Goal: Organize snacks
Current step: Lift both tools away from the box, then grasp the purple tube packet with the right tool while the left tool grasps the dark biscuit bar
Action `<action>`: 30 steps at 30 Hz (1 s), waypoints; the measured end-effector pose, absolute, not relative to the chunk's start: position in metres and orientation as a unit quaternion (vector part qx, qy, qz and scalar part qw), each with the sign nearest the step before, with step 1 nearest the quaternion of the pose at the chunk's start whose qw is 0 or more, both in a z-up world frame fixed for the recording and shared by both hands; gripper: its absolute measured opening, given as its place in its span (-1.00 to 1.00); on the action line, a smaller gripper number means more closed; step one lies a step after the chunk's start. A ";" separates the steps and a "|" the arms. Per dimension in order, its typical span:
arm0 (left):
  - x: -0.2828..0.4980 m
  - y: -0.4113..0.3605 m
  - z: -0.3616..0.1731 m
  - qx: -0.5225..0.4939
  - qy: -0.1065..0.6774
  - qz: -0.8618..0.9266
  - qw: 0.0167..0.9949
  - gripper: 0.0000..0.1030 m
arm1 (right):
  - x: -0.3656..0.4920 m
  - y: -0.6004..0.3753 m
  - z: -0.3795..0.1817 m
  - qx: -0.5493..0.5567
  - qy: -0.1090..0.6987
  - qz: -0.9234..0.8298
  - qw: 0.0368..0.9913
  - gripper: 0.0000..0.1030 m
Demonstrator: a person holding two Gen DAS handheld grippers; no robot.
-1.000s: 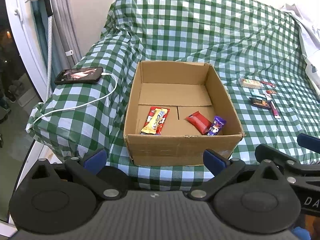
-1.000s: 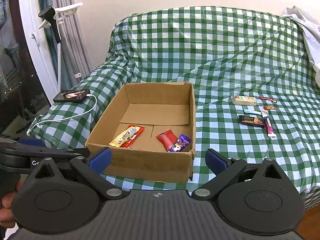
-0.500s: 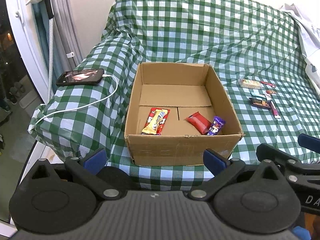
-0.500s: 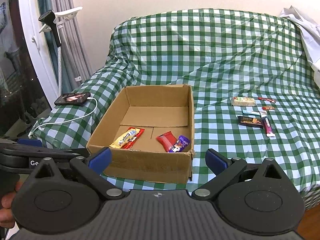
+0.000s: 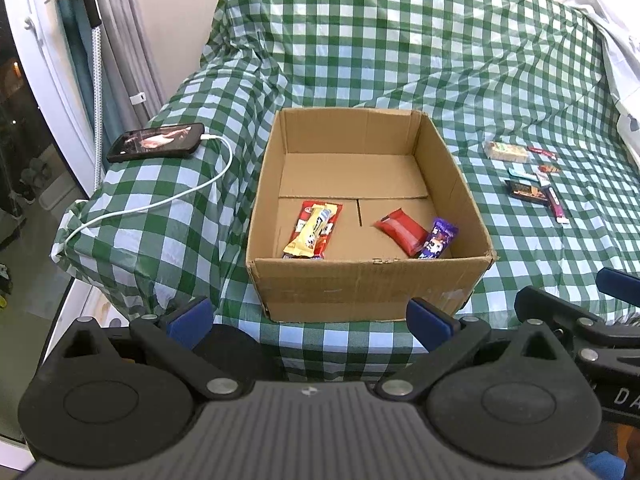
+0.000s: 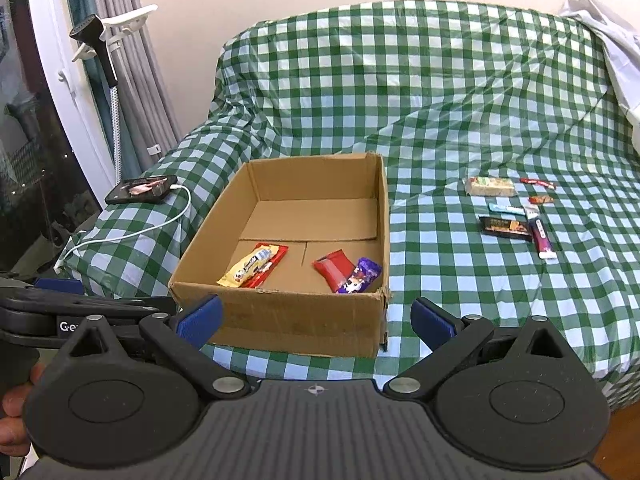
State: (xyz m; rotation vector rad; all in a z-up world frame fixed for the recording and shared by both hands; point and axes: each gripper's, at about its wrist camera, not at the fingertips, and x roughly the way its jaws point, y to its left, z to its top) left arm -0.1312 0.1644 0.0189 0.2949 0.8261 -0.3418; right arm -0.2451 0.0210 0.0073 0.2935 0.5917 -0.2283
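Note:
An open cardboard box [image 5: 372,284] [image 6: 296,320] stands on the green checked cover. Inside lie a yellow bar [image 5: 308,232] [image 6: 248,266] on a red wrapper, a red packet [image 5: 400,230] [image 6: 334,272] and a purple packet [image 5: 438,238] [image 6: 360,276]. Several loose snacks lie to the right: a pale bar [image 5: 506,151] [image 6: 490,186], a dark bar [image 5: 528,191] [image 6: 506,227], a purple stick [image 5: 556,204] [image 6: 542,238]. My left gripper [image 5: 308,316] is open and empty before the box's front wall. My right gripper [image 6: 316,316] is open and empty at the box's front.
A phone [image 5: 156,146] [image 6: 142,189] with a white cable [image 5: 160,204] lies on the cover's left corner. A steamer pole and curtains [image 6: 108,80] stand at left by a glass door. White cloth [image 6: 608,40] lies at far right.
Both views have drifted slightly; the box sits a little farther in the right wrist view. Nothing was picked up or let go.

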 end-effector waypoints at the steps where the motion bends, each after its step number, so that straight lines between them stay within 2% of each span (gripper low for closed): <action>1: -0.130 0.163 0.018 0.144 0.400 -0.164 0.890 0.99 | -0.244 0.020 0.006 0.146 0.292 -0.112 0.939 0.94; 18: -0.102 0.111 0.006 0.179 0.417 -0.168 0.875 0.99 | -0.226 -0.026 -0.018 0.181 0.310 -0.125 0.925 0.94; 30: -0.086 0.038 0.004 0.207 0.412 -0.209 0.862 0.99 | -0.228 -0.089 -0.031 0.219 0.308 -0.185 0.907 0.94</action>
